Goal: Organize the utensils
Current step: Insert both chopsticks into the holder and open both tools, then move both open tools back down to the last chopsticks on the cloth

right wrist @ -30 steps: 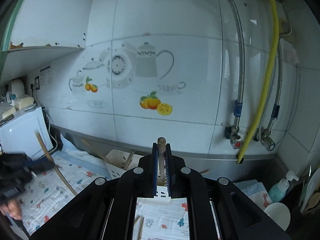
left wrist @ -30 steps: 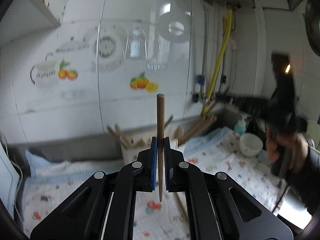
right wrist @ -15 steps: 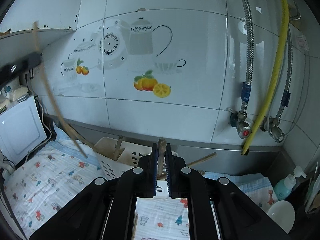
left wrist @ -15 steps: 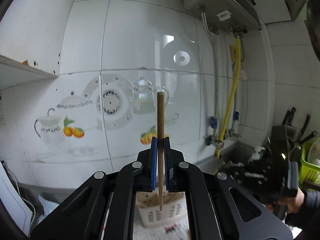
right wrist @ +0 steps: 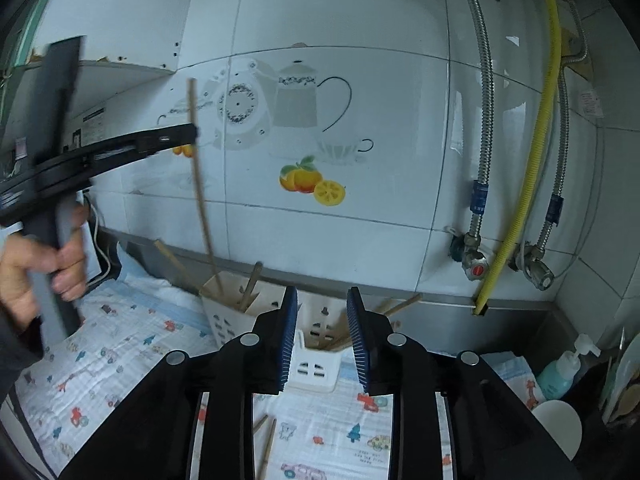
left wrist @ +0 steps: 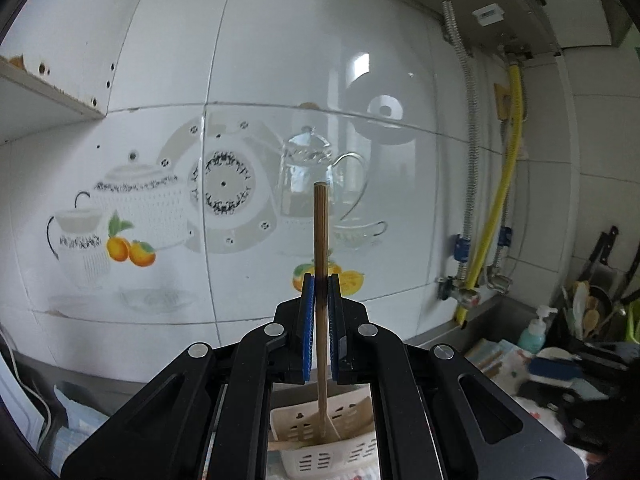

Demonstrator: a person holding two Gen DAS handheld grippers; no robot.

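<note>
My left gripper (left wrist: 320, 292) is shut on a wooden chopstick (left wrist: 320, 240) held upright, its lower tip inside the cream slotted utensil holder (left wrist: 320, 446) below. In the right wrist view the left gripper (right wrist: 188, 134) holds that chopstick (right wrist: 202, 208) over the holder's left compartment (right wrist: 232, 312). My right gripper (right wrist: 322, 300) is open and empty, just in front of the holder's middle compartment (right wrist: 320, 320), where other wooden utensils stand.
A patterned cloth (right wrist: 120, 364) covers the counter, with loose chopsticks (right wrist: 268, 444) lying on it near me. A soap bottle (right wrist: 564, 372) and a white bowl (right wrist: 560, 432) stand at the right. Pipes and a yellow hose (right wrist: 528, 160) run down the tiled wall.
My right gripper opened and let go of its wooden utensil, now in the holder. My left gripper carried its chopstick over the holder and lowered the tip in.
</note>
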